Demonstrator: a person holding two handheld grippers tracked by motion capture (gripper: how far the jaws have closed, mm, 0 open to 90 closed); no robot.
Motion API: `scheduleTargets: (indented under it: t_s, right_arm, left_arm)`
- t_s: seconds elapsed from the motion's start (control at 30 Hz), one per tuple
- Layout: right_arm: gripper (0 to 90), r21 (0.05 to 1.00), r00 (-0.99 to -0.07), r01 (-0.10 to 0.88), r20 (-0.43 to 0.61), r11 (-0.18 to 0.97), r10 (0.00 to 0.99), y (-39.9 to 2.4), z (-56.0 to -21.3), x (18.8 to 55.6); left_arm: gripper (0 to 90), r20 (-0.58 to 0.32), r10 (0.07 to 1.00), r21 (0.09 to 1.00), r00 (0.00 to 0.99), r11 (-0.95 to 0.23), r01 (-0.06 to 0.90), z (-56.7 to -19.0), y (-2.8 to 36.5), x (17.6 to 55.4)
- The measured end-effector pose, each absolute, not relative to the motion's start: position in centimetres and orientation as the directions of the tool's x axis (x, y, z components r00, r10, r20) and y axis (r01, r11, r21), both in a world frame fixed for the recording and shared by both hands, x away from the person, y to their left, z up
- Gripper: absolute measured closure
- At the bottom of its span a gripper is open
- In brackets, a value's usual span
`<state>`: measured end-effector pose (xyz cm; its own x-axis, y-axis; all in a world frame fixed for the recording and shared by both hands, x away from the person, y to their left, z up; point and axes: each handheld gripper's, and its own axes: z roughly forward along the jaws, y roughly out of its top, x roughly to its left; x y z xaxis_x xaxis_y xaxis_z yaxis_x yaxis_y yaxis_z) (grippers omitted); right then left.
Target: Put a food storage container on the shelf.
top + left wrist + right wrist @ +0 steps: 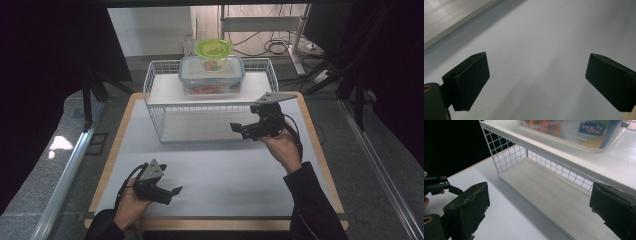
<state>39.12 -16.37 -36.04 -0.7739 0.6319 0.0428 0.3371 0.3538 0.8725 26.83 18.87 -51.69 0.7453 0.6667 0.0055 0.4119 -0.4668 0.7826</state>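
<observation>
Both tongs are empty and spread wide right now. The right gripper (239,130) hangs just in front of the wire shelf rack (155,107), near the rack's right front corner, jaws apart with nothing between them. It's aimed left and a bit inward, so its camera looks along the rack's lower board (554,195) with the top shelf edge running overhead. My guess is it's held there to line up a reach, either onto the top shelf or into the lower level.

The left gripper (170,192) sits low by the near edge of the table (225,170), left of centre, jaws also apart over bare white surface, so it looks parked out of the way.

The likely target is the clear Lock&Lock food container (211,75) in the middle of the rack's top shelf, with a small green-lidded tub (213,52) stacked on it. The container sits flat, blue-rimmed lid up, long axis running left to right along the shelf, one long side facing the person. In the right gripper view its label (590,128) faces that gripper
</observation>
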Motion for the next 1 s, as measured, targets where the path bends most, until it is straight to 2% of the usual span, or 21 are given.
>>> scheduleTargets:
  t_s: [0.43,1.0]
  right_arm:
    - [1.7,0.887,-0.797,0.284,0.008,0.363,0.604,-16.8,-37.6,37.2]
    - [0.0,0.858,-0.772,0.359,0.052,0.368,0.633,-17.6,-40.6,35.3]
  left_arm:
    - [1.7,-0.048,0.674,0.788,0.737,-0.428,0.442,-51.6,19.3,27.0]
    - [0.4,-0.045,0.671,0.794,0.74,-0.426,0.434,-51.7,19.3,27.0]
